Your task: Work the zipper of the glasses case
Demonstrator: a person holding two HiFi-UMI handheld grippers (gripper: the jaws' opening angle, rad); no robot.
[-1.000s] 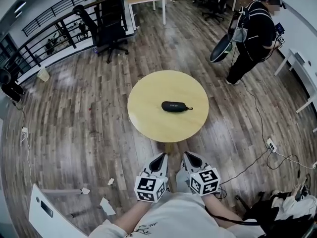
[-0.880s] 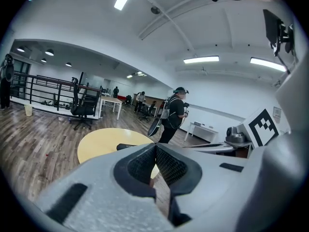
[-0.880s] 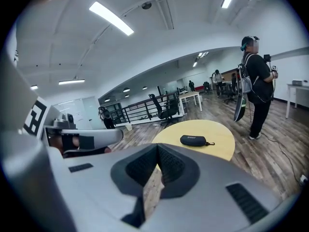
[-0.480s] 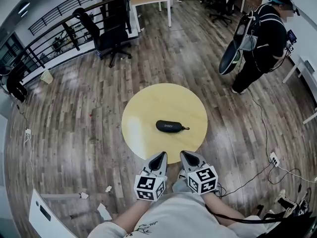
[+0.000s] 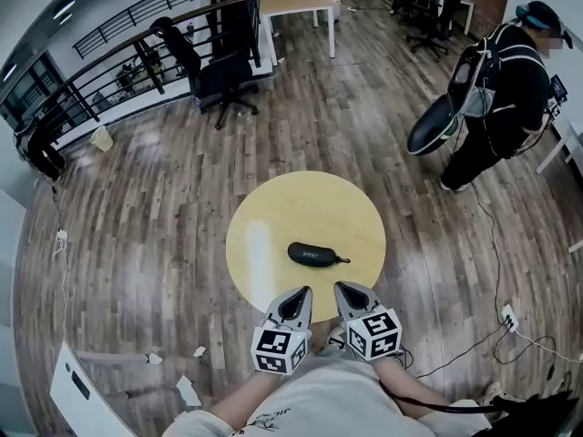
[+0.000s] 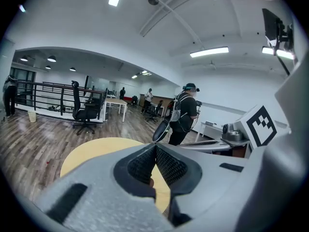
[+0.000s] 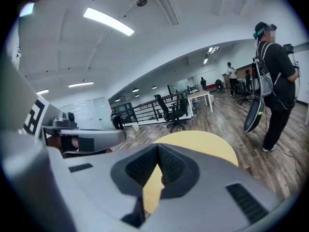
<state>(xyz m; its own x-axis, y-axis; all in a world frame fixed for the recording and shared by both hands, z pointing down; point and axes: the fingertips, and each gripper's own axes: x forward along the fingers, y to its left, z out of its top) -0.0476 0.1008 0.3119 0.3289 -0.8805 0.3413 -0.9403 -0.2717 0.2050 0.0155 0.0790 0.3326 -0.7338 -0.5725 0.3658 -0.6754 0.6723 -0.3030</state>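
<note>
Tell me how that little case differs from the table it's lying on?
The glasses case is black, the table pale yellow. The case is a small oblong, the table a wide round top. The case has a small pull tab at its right end, while the table's top is plain. What they share: nothing is touching either one, since the left gripper and the right gripper are both shut, short of the case.

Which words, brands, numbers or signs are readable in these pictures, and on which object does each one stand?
On the glasses case: a short white print on its top, too small to read.
On the left gripper and the right gripper: black-and-white square markers on their cubes, patterns only, no letters or digits.
No other text can be read in any view.
</note>
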